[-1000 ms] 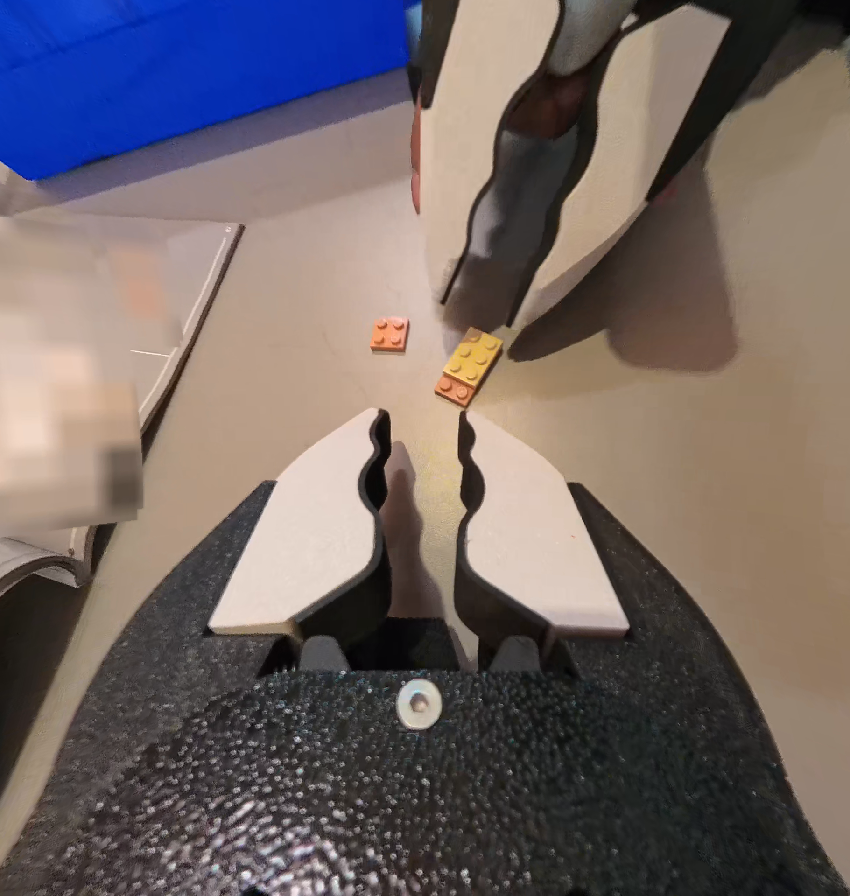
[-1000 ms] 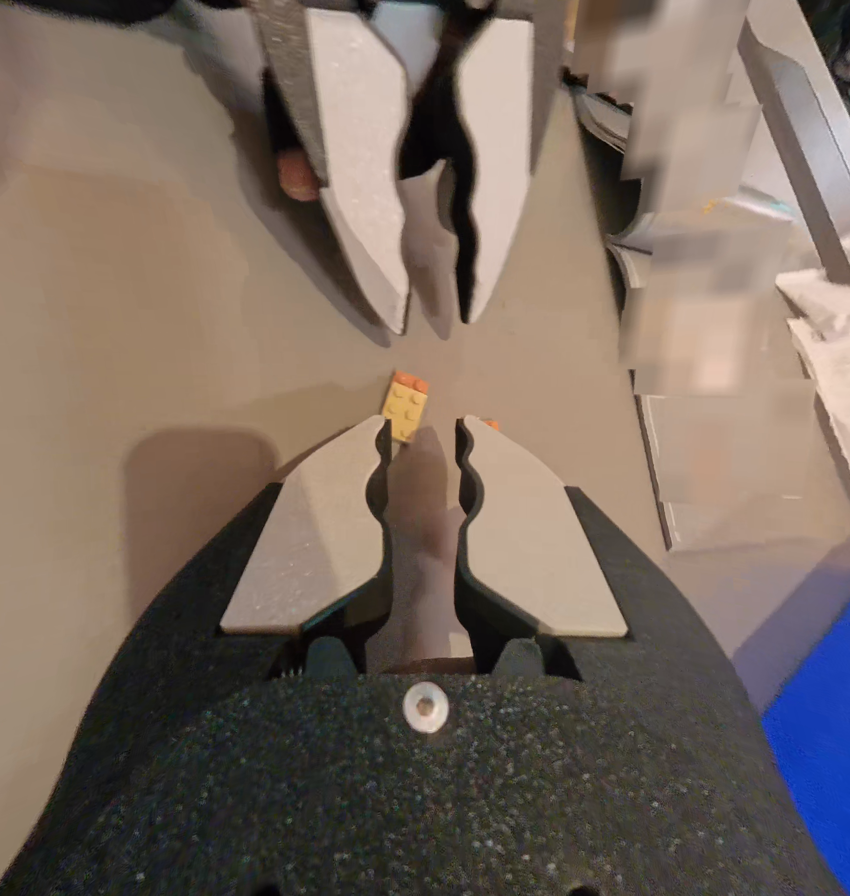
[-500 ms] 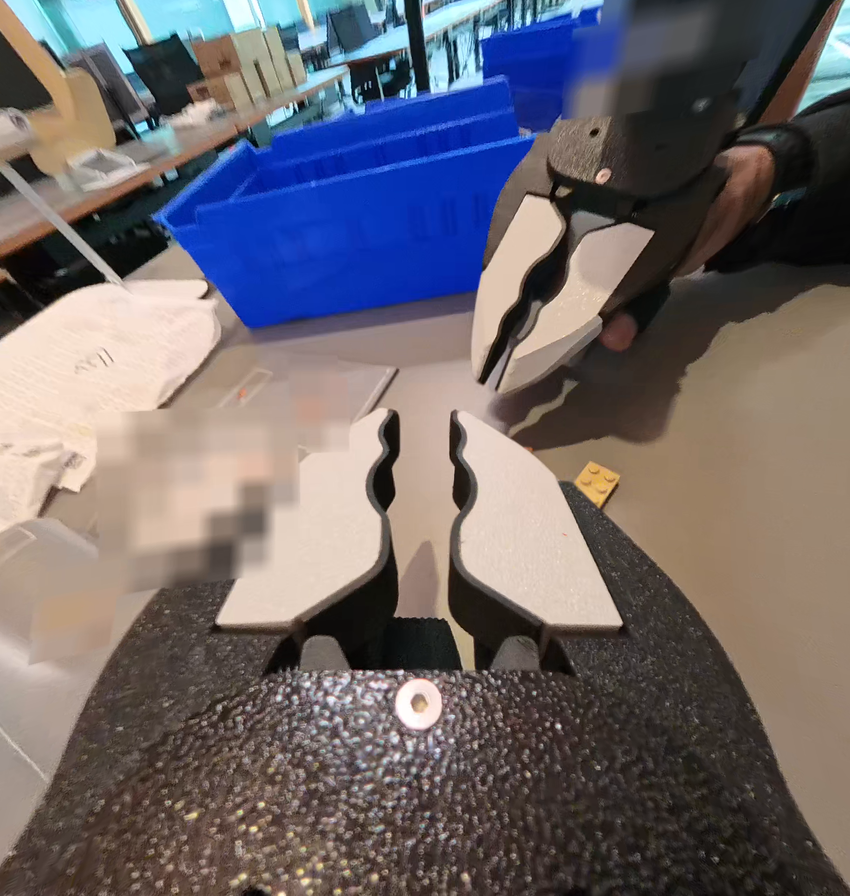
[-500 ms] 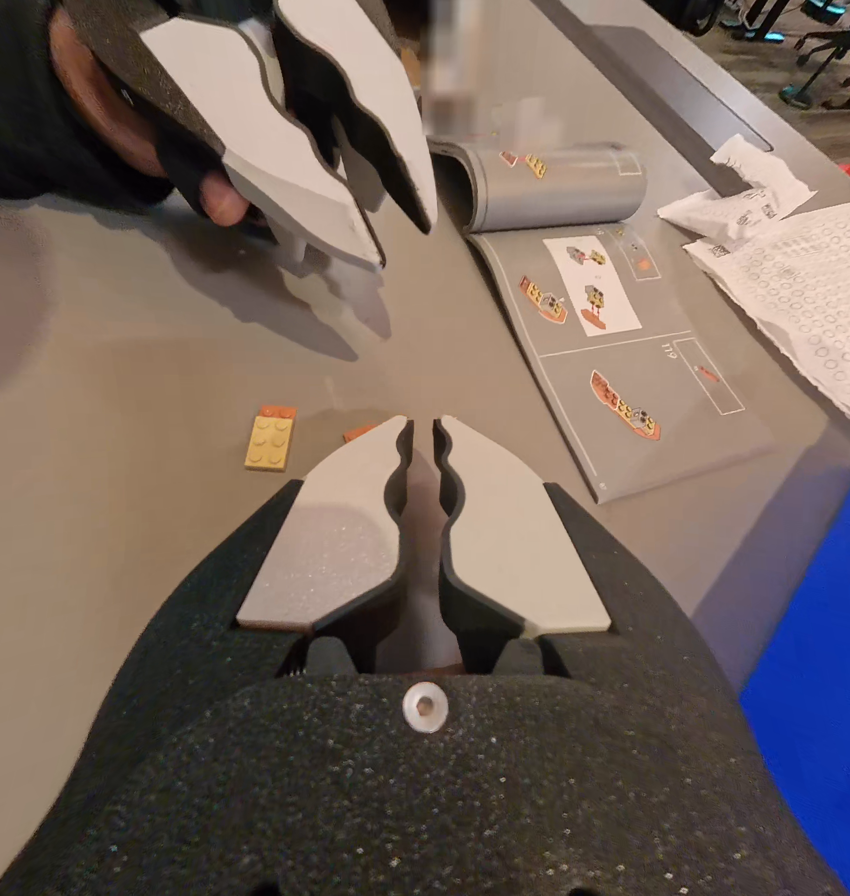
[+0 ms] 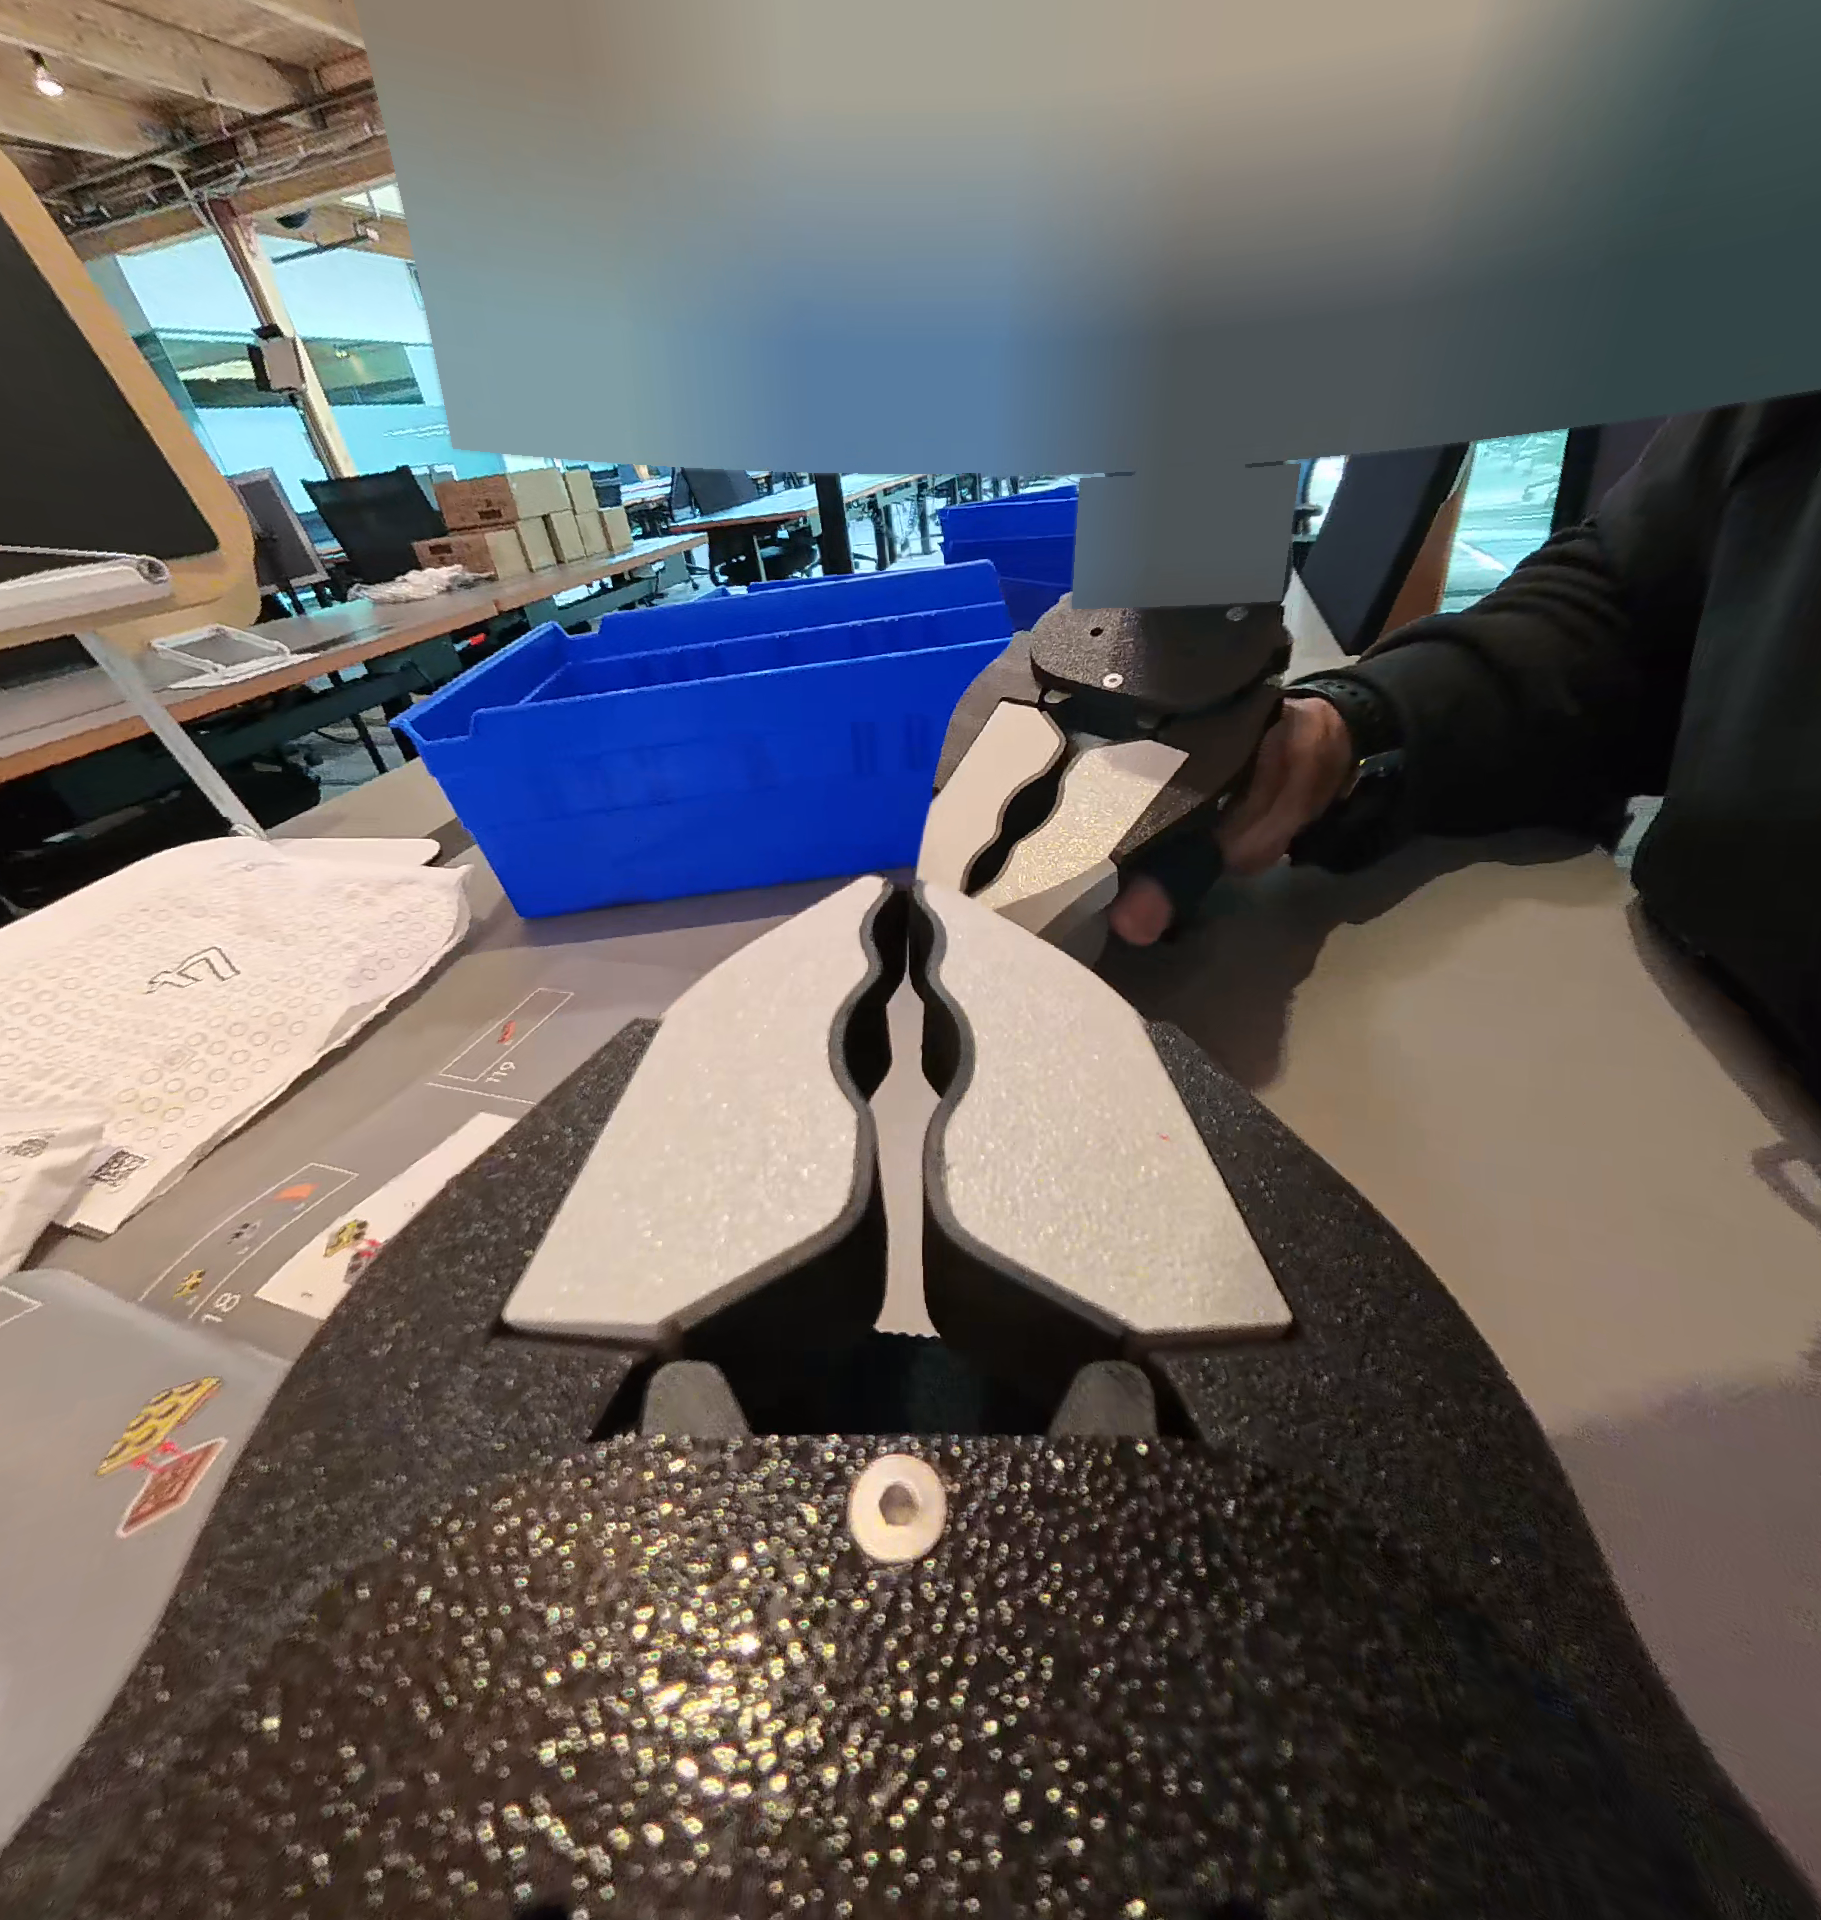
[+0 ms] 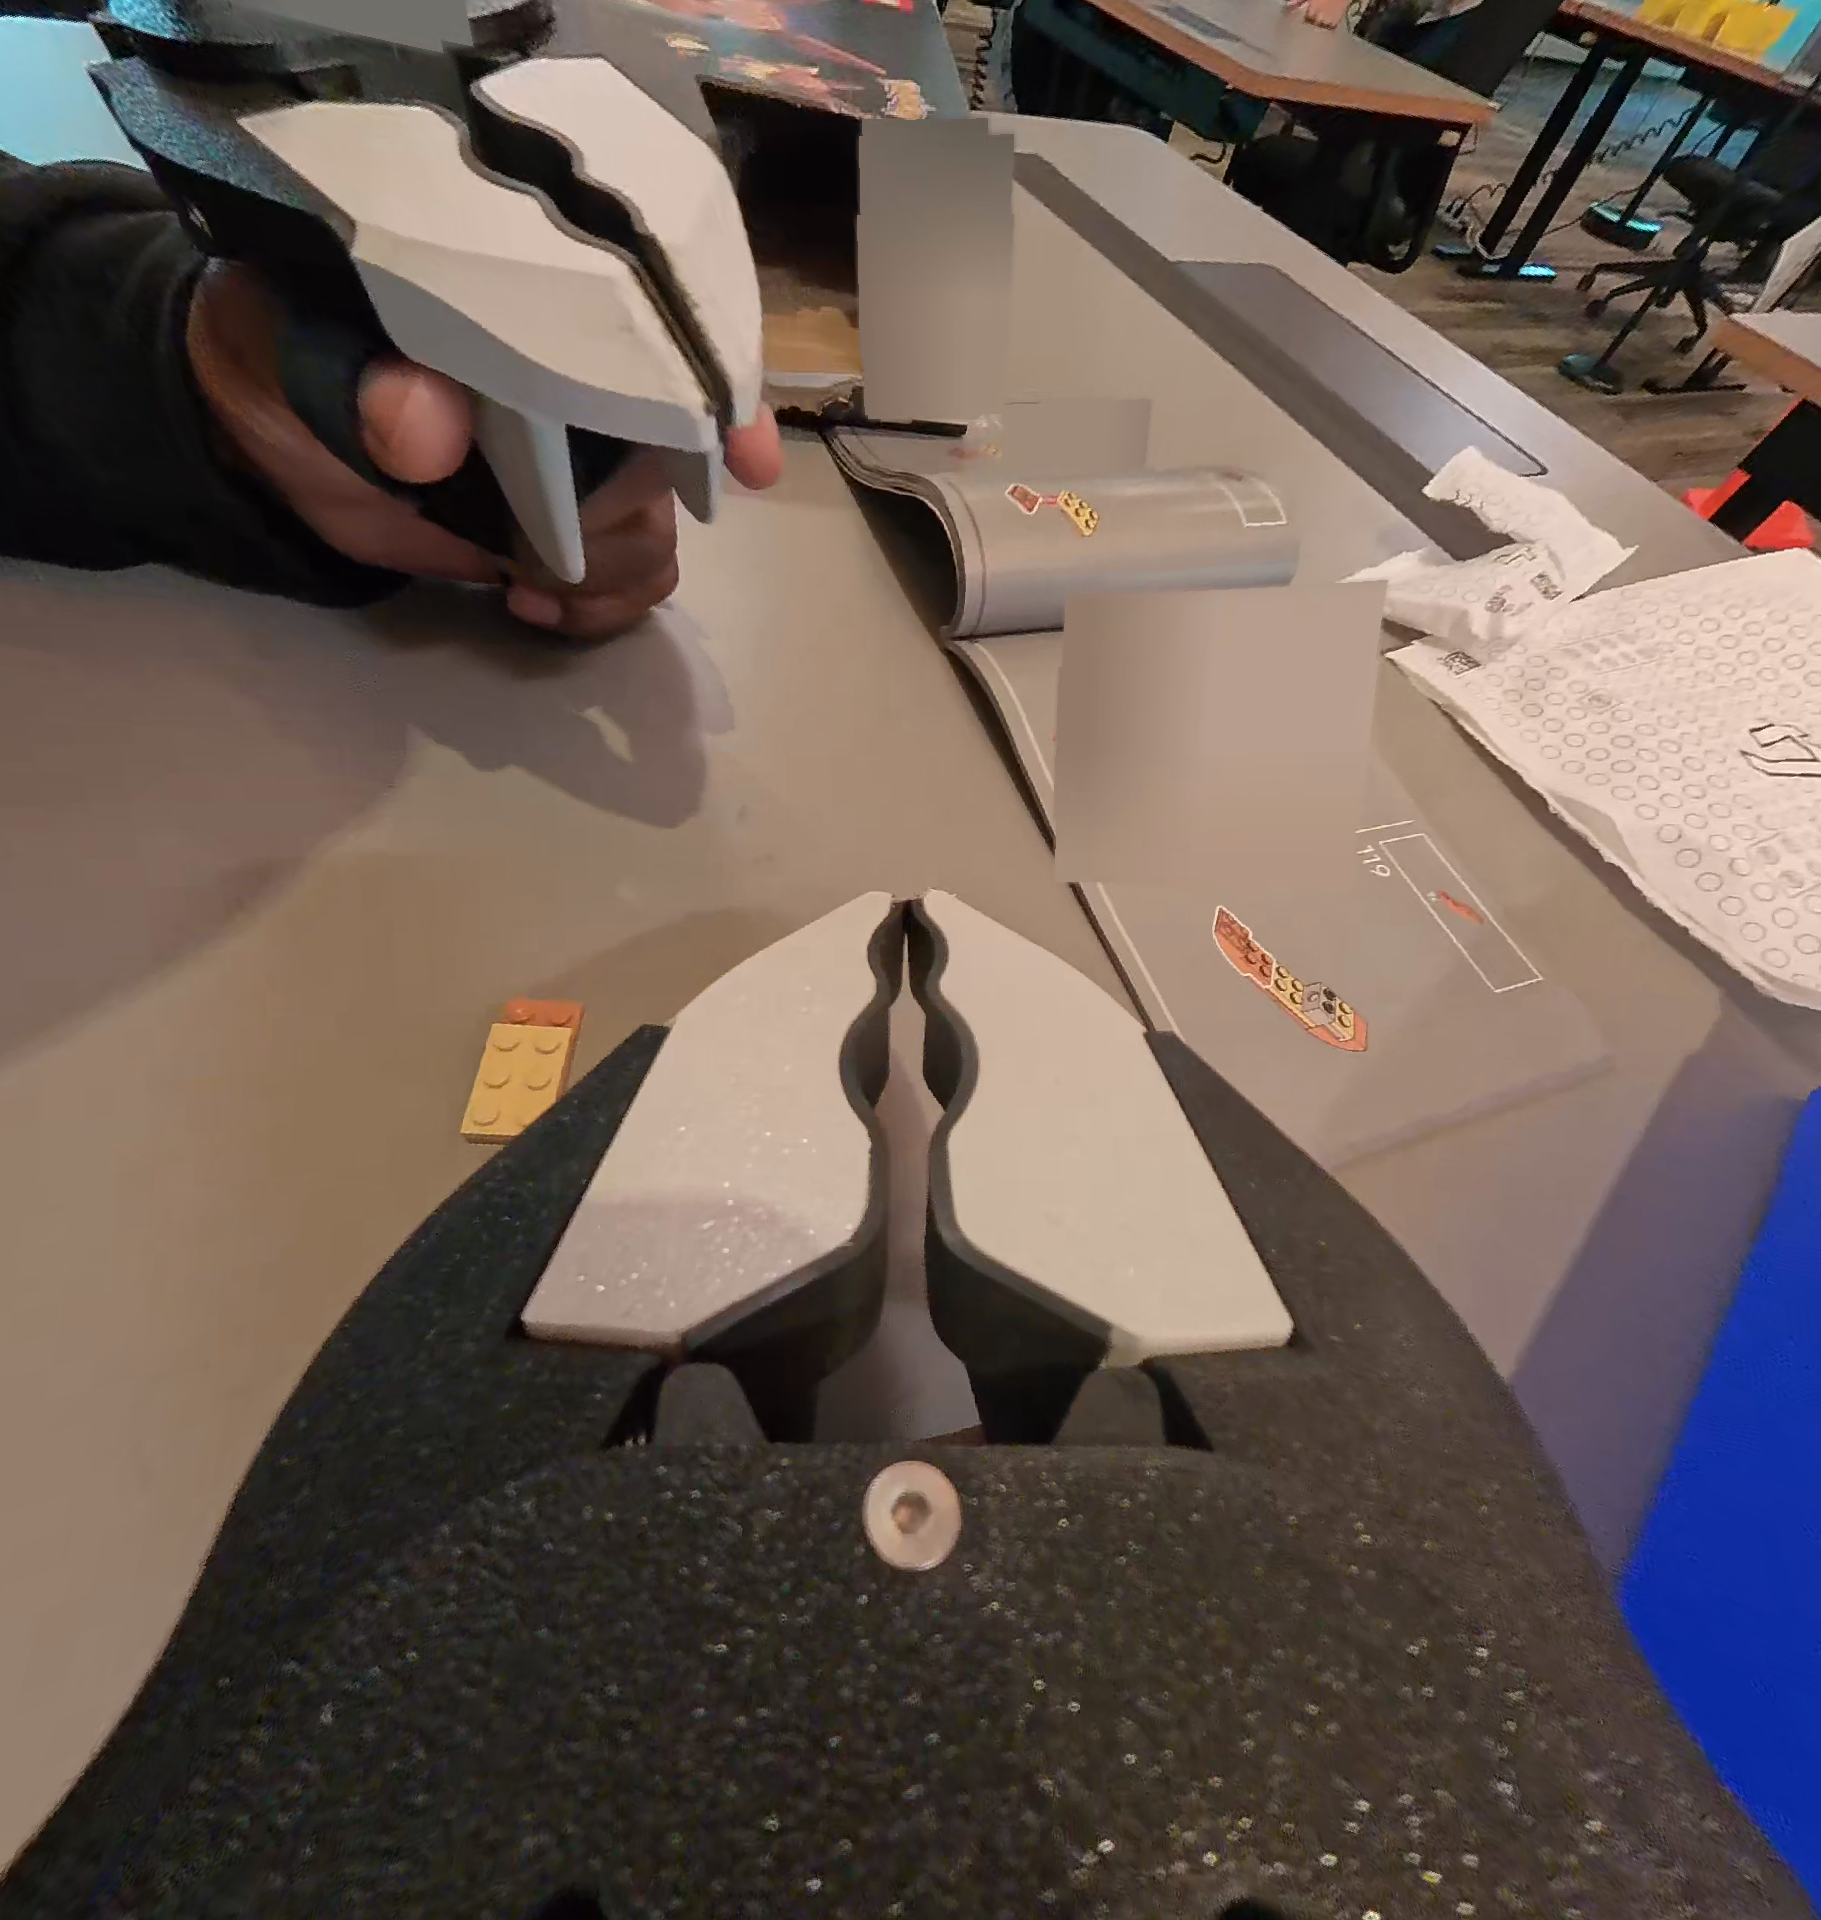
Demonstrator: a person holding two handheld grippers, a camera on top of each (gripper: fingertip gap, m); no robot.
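yellow brick plate (image 6: 520,1081) lies on the grey table (image 6: 262,935), one end over an orange plate (image 6: 544,1011). both the left gripper (image 5: 907,902) and the right gripper (image 6: 907,906) are closed on nothing (lifted clear of the bricks). no step looks in hand.

The grey tabletop (image 6: 262,831) is bare between the 2 grippers, so there is room to pass. A yellow brick on an orange brick (image 6: 519,1070) lies just beside the right gripper (image 6: 906,909). The open booklet (image 6: 1249,987) and white paper bags (image 6: 1664,748) fill one side. A blue bin (image 5: 698,758) blocks the far side.
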